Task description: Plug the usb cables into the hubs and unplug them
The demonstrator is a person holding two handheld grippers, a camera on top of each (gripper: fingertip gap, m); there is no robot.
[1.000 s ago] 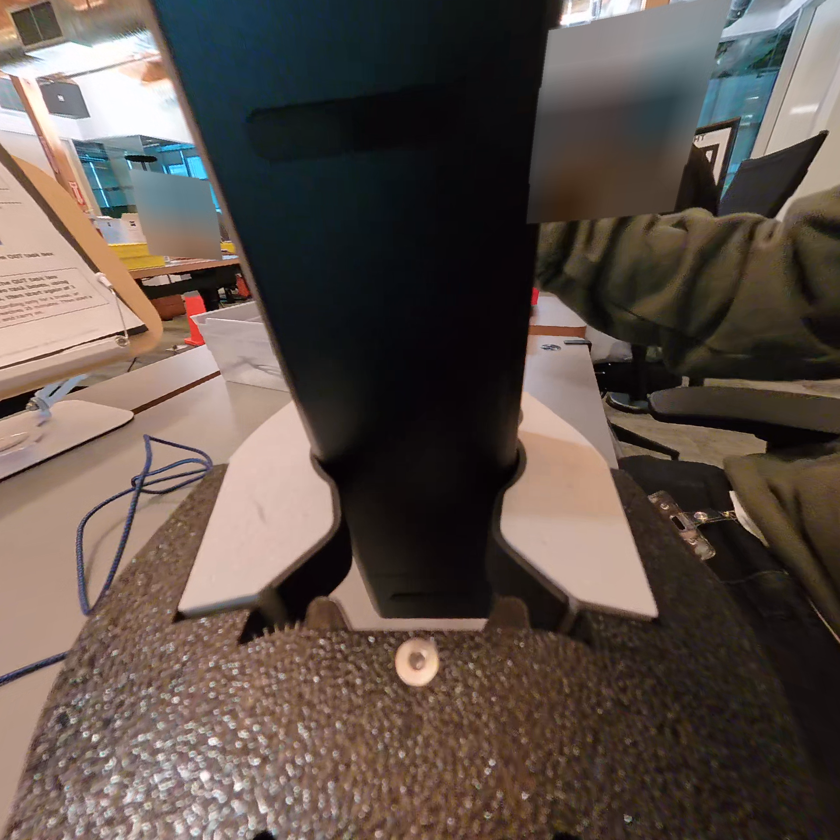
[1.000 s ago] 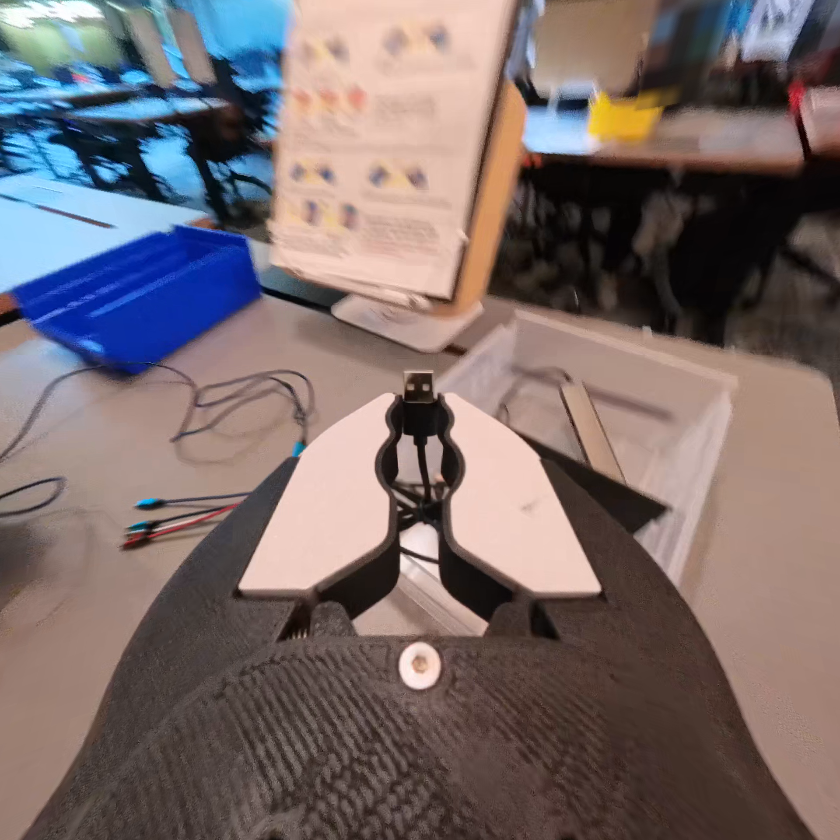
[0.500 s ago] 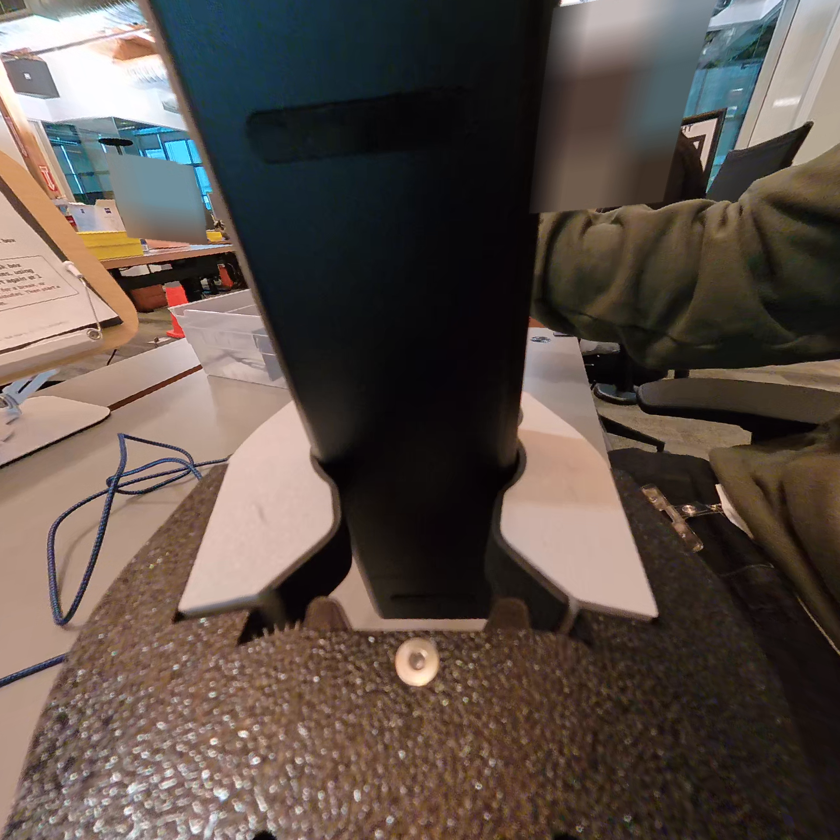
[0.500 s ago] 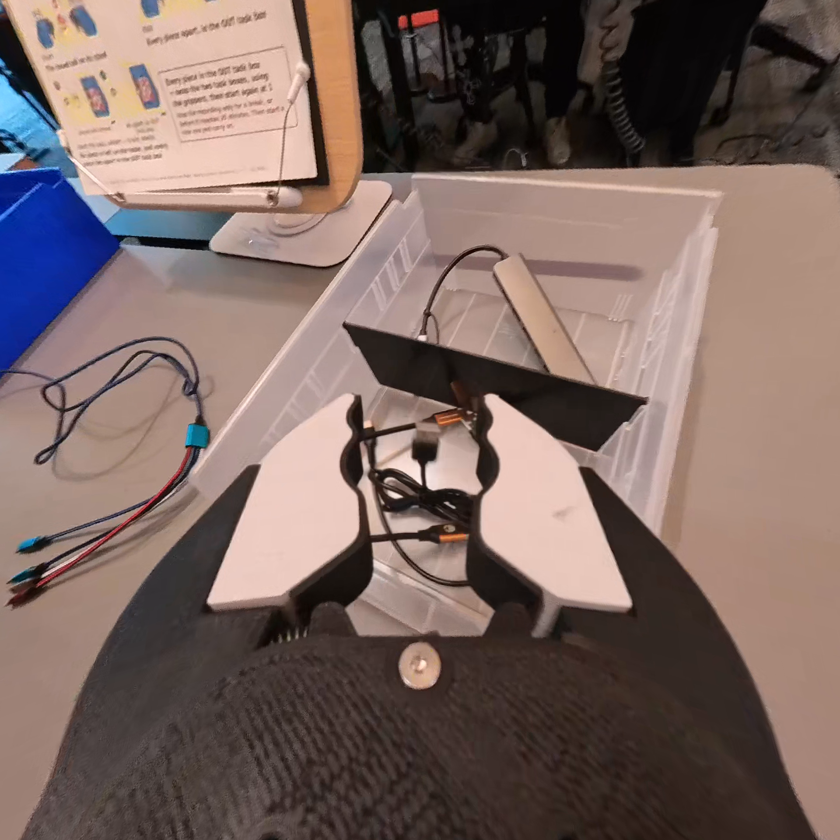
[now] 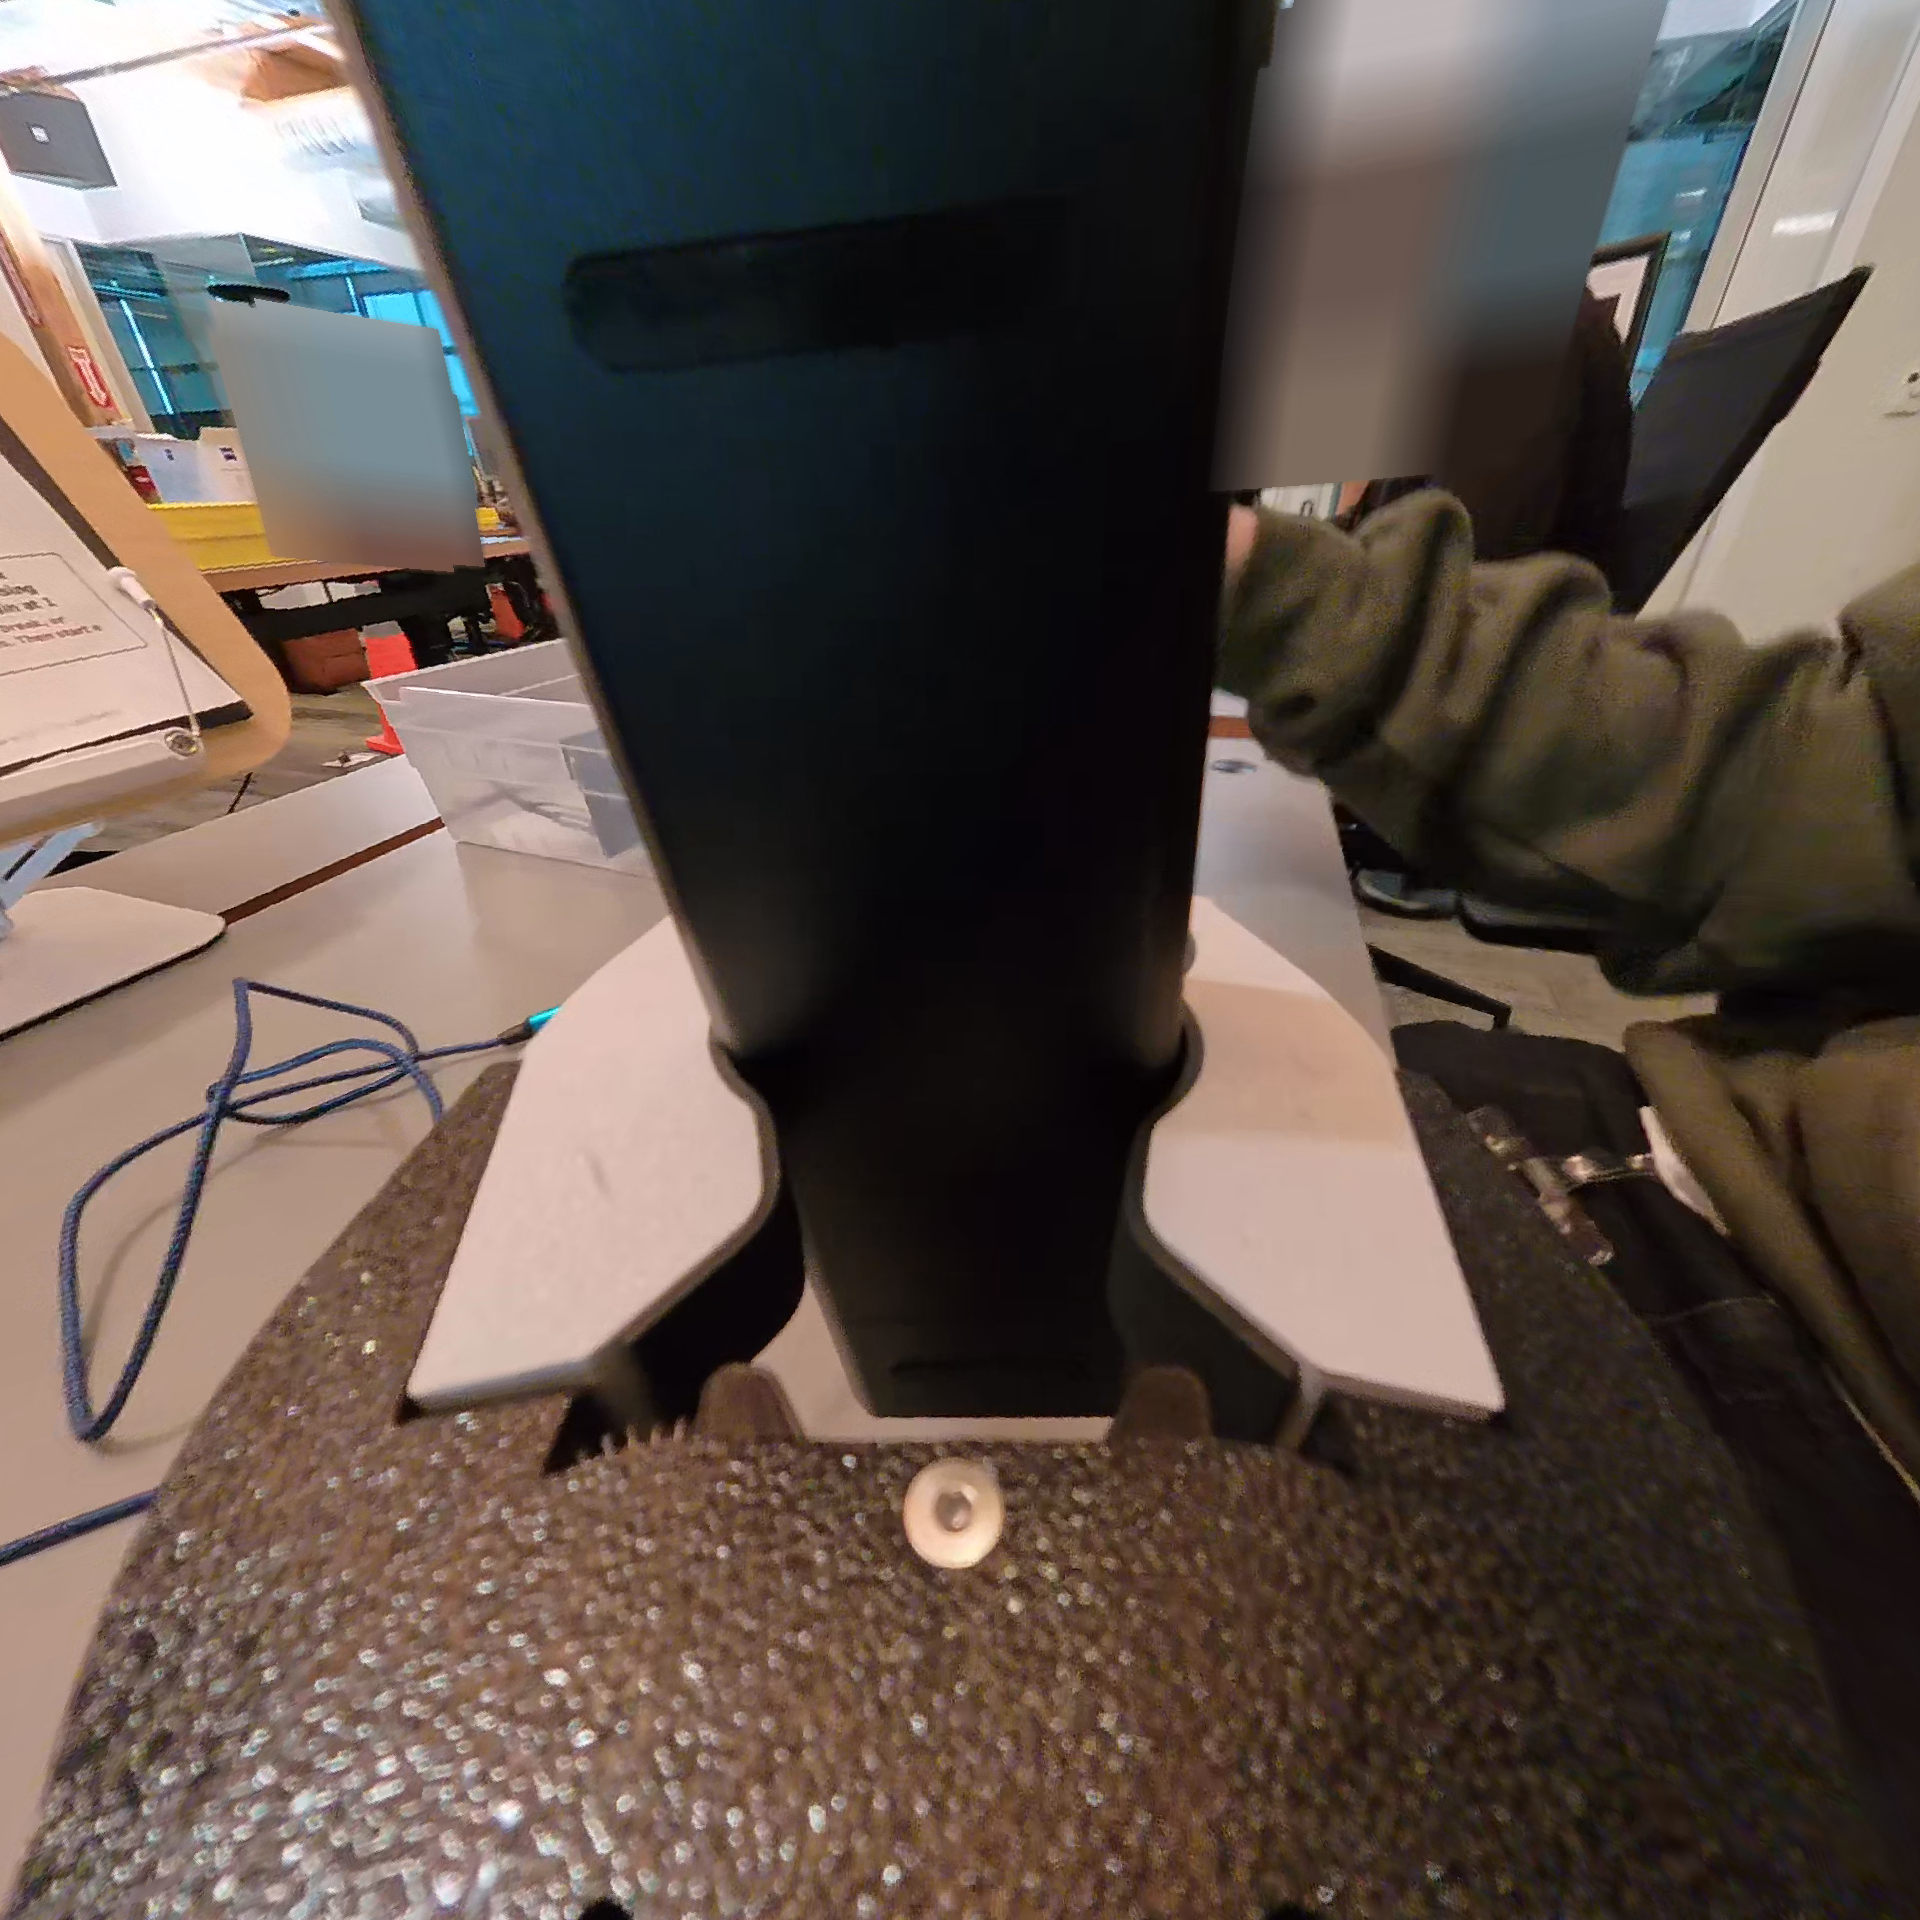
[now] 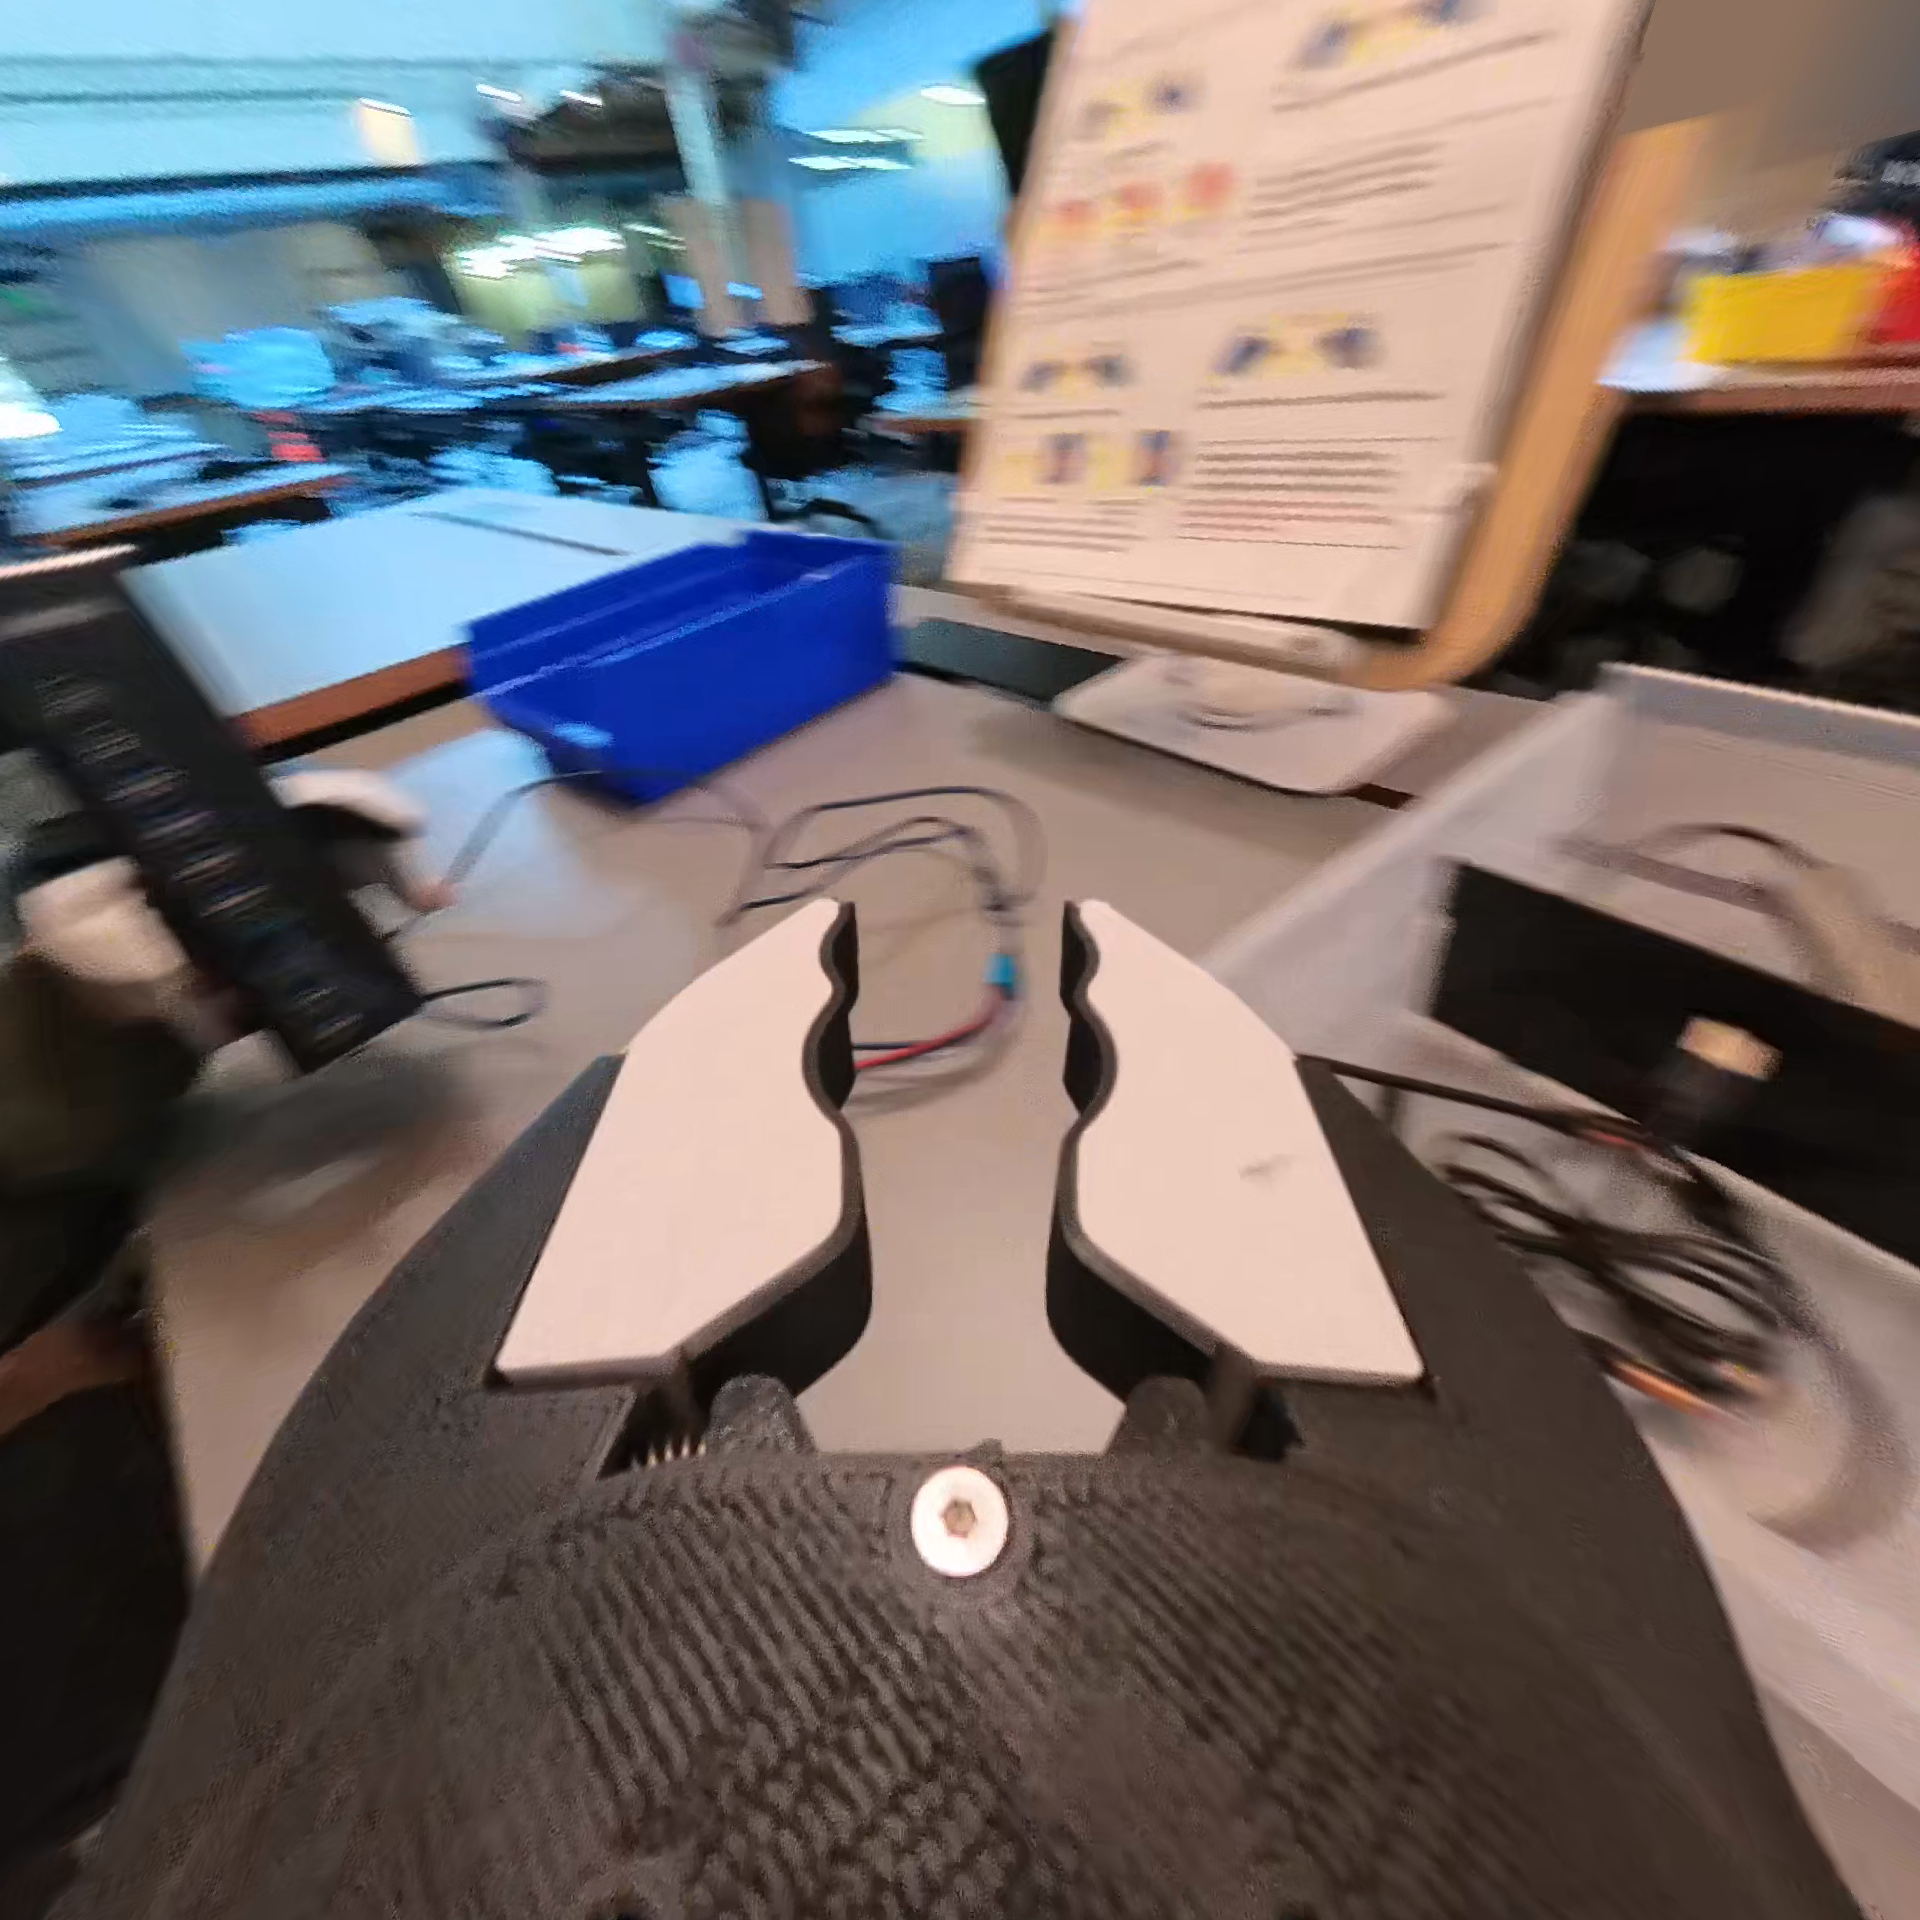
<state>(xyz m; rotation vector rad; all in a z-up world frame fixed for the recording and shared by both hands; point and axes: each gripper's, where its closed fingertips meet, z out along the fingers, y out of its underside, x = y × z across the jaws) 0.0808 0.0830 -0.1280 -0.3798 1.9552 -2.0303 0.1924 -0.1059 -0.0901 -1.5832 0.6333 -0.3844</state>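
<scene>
My left gripper (image 5: 945, 935) is shut on a long black hub (image 5: 831, 520) that stands upright between its fingers and fills the middle of the left wrist view. The same hub (image 6: 197, 831) shows at the far left of the right wrist view, tilted above the table. My right gripper (image 6: 961, 914) is open and empty above the grey table (image 6: 623, 914). A cable with a teal joint and red and blue leads (image 6: 1003, 971) lies on the table just beyond its fingertips. A black cable (image 6: 1621, 1226) lies coiled in the clear bin (image 6: 1558, 779) at the right.
A blue bin (image 6: 686, 655) stands at the back left, and an instruction board on a white stand (image 6: 1299, 312) behind the clear bin. A black divider (image 6: 1662, 987) crosses the clear bin. A blue braided cable (image 5: 239, 1091) lies left of my left gripper. A person's green sleeve (image 5: 1558, 748) reaches across on the right. My right fingertips sit around 25 cm from my left ones.
My right gripper held a black USB plug, opened over the clear bin and let it go there, then swung left over the table. My left gripper kept its grip on the hub.
</scene>
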